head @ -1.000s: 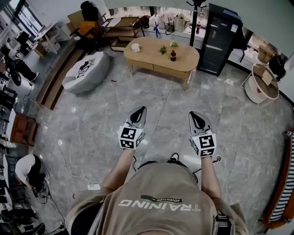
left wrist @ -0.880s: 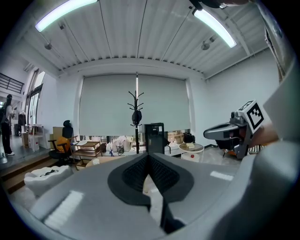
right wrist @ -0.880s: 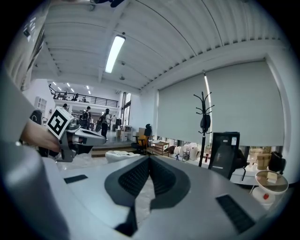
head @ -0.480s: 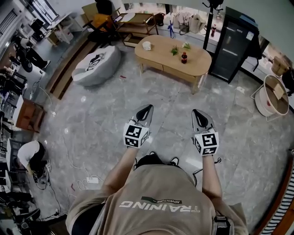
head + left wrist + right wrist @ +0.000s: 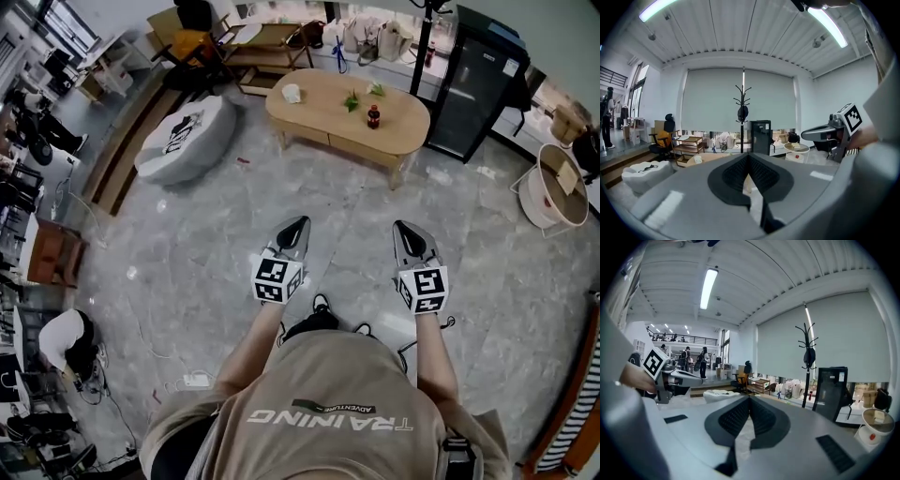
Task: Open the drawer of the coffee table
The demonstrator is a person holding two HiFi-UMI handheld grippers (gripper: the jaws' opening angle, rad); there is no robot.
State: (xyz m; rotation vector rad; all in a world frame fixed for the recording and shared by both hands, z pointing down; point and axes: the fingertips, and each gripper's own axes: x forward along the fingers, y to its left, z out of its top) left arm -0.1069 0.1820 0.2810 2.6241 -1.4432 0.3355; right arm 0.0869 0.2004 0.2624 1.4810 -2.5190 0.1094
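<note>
Head view: bench (image 5: 319,105) well ahead, drawer (image 5: 354,147) front looks flush, bottle (image 5: 373,116) on top. Grey pouf (image 5: 185,139) to its left, black cabinet (image 5: 473,84) to its right, bare floor (image 5: 337,202) between. Left tongs (image 5: 298,223) and right tongs (image 5: 405,228) side by side, roughly level, pointing at the bench.
Left gripper view: jaws pressed together.
Right gripper view: jaws pressed together.
</note>
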